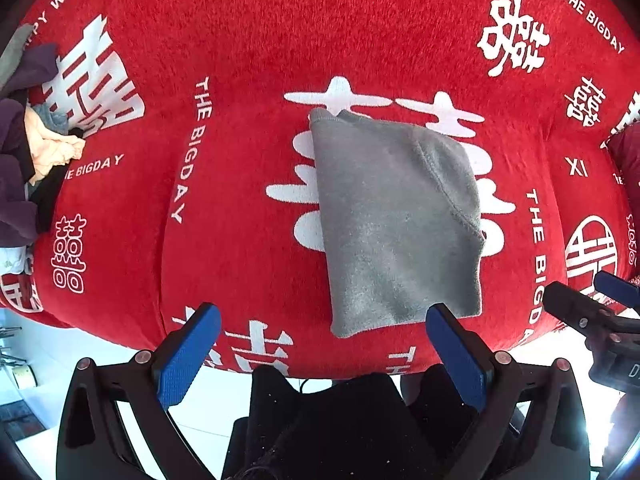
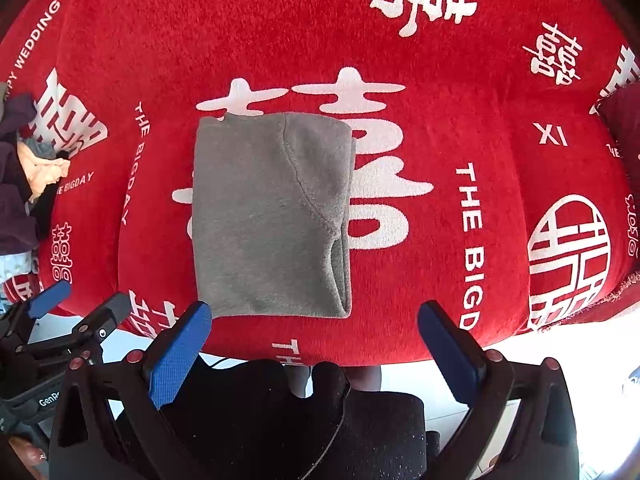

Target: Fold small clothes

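A small grey fleece garment (image 1: 396,220) lies folded into a neat rectangle on the red cover (image 1: 248,208) with white characters; it also shows in the right wrist view (image 2: 268,216). My left gripper (image 1: 324,320) is open and empty, held back from the garment's near edge. My right gripper (image 2: 314,316) is open and empty, just short of the garment's near edge. The right gripper shows at the right edge of the left wrist view (image 1: 592,300), and the left gripper at the left edge of the right wrist view (image 2: 84,300).
A pile of loose clothes (image 1: 36,152) in purple, peach, blue and black lies at the far left of the red cover; it also shows in the right wrist view (image 2: 28,176). A dark red cushion (image 2: 624,120) sits at the right. White floor (image 1: 48,348) lies below the cover's front edge.
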